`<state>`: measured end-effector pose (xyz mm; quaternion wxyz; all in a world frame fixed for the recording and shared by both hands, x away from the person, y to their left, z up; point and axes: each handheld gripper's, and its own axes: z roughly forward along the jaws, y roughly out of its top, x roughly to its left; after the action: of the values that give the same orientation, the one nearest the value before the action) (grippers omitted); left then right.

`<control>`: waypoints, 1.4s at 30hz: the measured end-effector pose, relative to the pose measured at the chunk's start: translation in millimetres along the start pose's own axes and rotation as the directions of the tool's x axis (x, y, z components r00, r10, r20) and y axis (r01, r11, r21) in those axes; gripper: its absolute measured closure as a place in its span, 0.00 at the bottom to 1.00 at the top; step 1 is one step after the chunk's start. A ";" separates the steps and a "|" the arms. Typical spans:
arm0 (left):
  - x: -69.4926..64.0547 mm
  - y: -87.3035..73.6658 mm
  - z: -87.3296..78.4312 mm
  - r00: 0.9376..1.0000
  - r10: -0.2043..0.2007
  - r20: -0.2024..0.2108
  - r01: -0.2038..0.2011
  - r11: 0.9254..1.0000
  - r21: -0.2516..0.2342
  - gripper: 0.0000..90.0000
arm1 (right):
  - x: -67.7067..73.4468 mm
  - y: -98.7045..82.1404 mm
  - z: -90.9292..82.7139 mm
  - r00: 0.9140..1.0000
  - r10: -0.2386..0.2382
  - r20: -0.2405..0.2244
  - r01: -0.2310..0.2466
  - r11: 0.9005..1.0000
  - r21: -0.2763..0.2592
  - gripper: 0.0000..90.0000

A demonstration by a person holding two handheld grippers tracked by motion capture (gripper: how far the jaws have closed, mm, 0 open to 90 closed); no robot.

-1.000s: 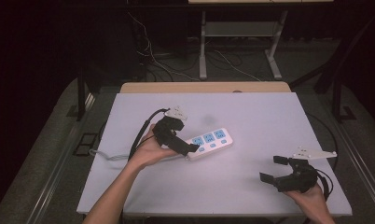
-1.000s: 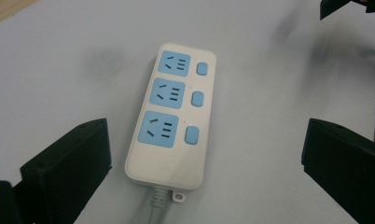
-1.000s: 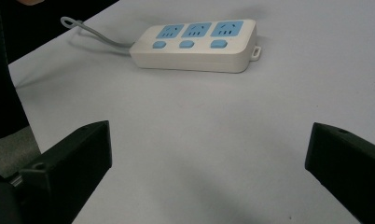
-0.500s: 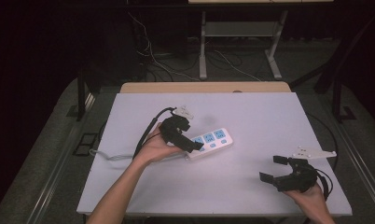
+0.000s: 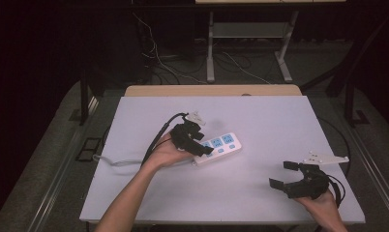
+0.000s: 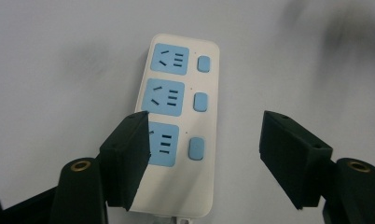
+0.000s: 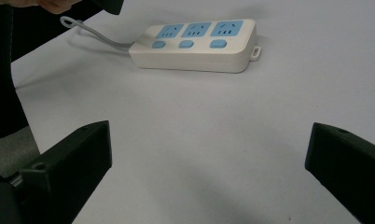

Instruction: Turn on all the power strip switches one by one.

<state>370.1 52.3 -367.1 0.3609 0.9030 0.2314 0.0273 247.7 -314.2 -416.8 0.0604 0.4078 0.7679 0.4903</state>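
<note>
A white power strip [image 5: 220, 146] with three blue sockets and three blue switches lies near the middle of the table. My left gripper [image 5: 201, 143] hovers over its near end, open. In the left gripper view the power strip [image 6: 178, 116] lies between and below the jaws; the left jaw overlaps the strip's edge, the right jaw stands clear of it. My right gripper [image 5: 283, 174] rests low at the table's front right, open wide and holding nothing. Far ahead of it sits the power strip [image 7: 197, 44] in the right gripper view.
The strip's grey cord [image 5: 120, 162] runs left off the table [image 5: 260, 121] edge. A black cable [image 5: 158, 137] trails from my left gripper. A wooden board [image 5: 212, 90] borders the table's far edge. Cables and a stand's legs [image 5: 246, 53] lie on the floor beyond.
My left gripper has shifted slightly right and forward over the power strip's near end. The right gripper has stayed almost still.
</note>
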 end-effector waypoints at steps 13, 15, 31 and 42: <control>-0.8 0.4 17.5 1.000 0.015 0.010 -0.015 1.000 0.023 0.63 | 0.0 -0.1 0.5 1.000 -0.003 0.001 0.003 1.000 0.003 0.00; -0.4 0.3 20.4 1.000 0.016 0.018 -0.016 1.000 0.025 0.72 | 0.0 -0.1 0.5 1.000 -0.004 0.000 0.004 1.000 0.003 0.00; 6.1 -3.5 37.3 0.998 0.005 0.070 -0.012 0.996 0.092 0.99 | -0.2 -0.1 0.6 1.000 -0.007 -0.003 0.007 1.000 0.004 0.00; 9.0 -5.1 41.9 0.998 0.002 0.066 -0.009 0.994 0.109 0.99 | -0.4 -0.1 0.4 1.000 -0.008 -0.005 0.008 1.000 0.003 0.00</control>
<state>385.1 32.6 -402.4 0.3183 0.9225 0.2180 -0.0144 248.1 -314.3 -417.1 0.0598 0.4038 0.7704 0.4897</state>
